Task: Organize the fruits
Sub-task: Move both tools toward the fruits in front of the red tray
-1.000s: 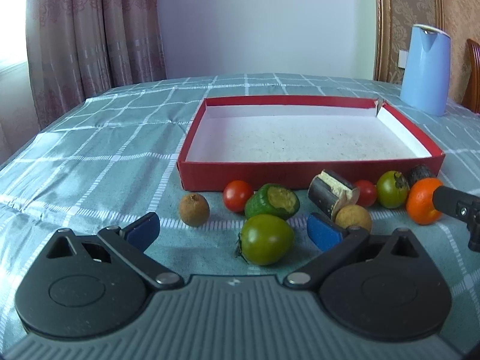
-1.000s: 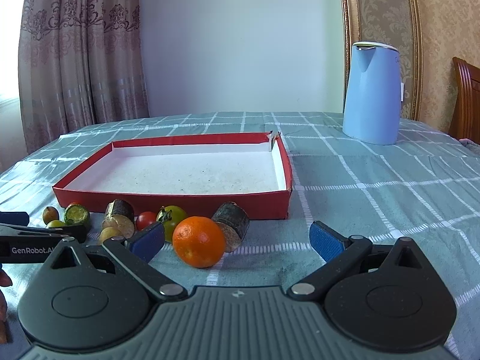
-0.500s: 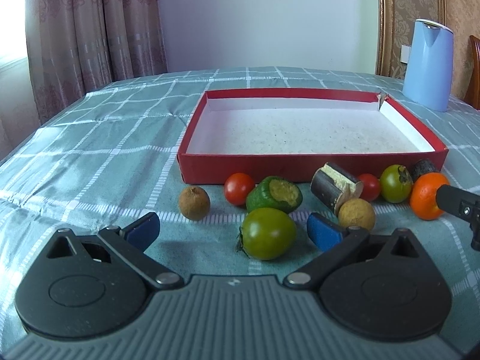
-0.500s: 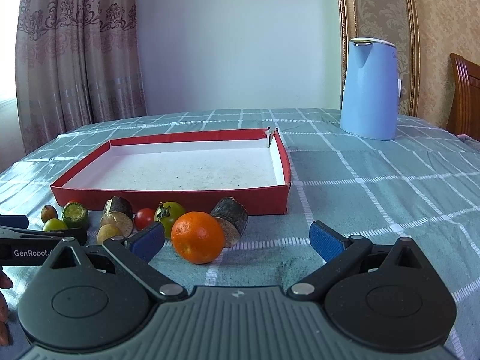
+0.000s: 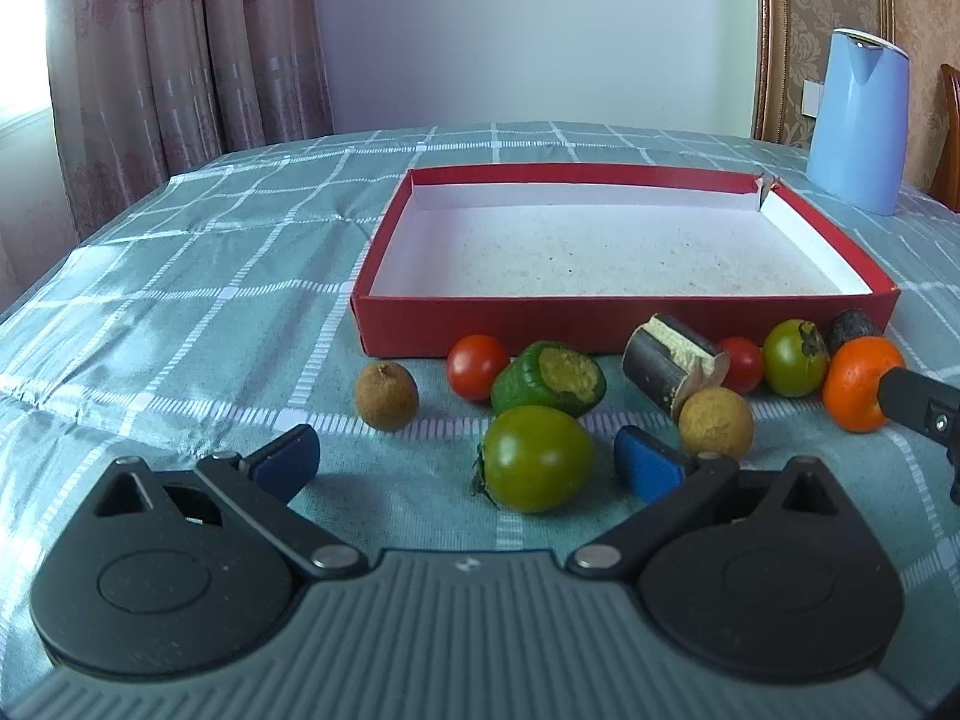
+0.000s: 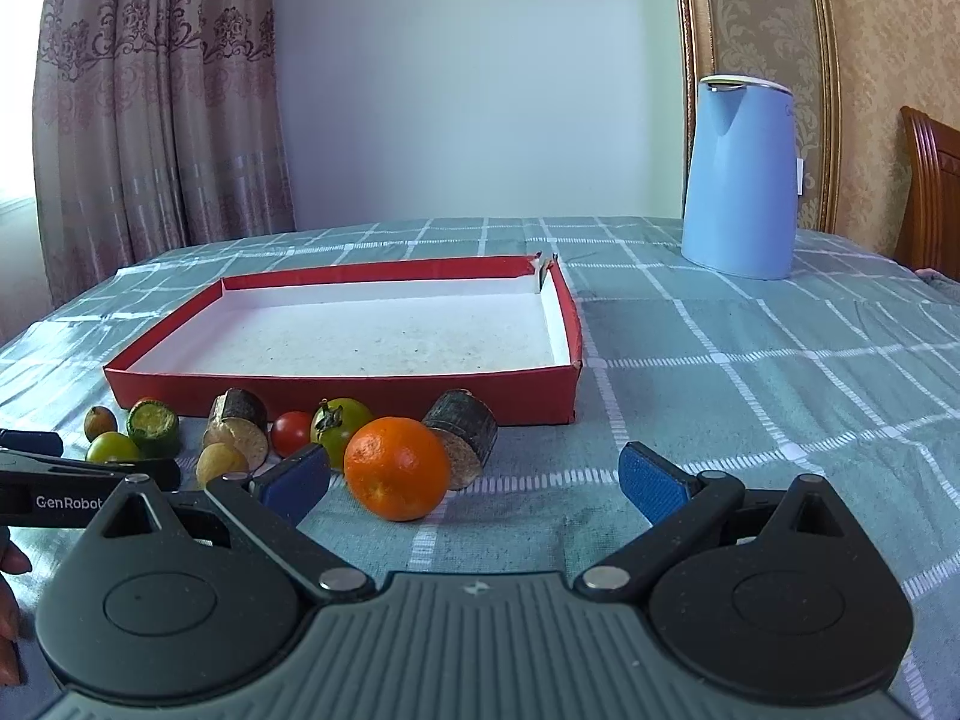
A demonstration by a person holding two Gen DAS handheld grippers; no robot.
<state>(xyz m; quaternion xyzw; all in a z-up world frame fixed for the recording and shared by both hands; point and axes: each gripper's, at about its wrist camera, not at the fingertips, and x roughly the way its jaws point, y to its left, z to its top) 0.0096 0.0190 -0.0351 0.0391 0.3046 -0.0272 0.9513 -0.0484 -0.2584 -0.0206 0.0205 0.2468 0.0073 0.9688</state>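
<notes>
An empty red box (image 5: 624, 324) with a white floor lies on the checked cloth; it also shows in the right wrist view (image 6: 348, 387). Fruits lie in a row before its near wall. My left gripper (image 5: 465, 462) is open, low over the cloth, with a green tomato (image 5: 536, 465) between its fingers, apart from both pads. Behind it lie a brown longan (image 5: 386, 396), a red tomato (image 5: 477, 366), a cut green fruit (image 5: 549, 381) and a cane piece (image 5: 672, 363). My right gripper (image 6: 474, 483) is open, with an orange (image 6: 397, 468) just inside its left finger.
A blue kettle (image 6: 741, 177) stands at the back right on the cloth. A wooden chair (image 6: 933, 192) is at the far right. Curtains hang at the left. A second longan (image 5: 715, 423), a small green tomato (image 5: 795, 357) and another cane piece (image 6: 465, 435) lie nearby.
Both grippers have pitched up a little, so the box and fruits sit lower in view. The fruits have not moved and both grippers stay open.
</notes>
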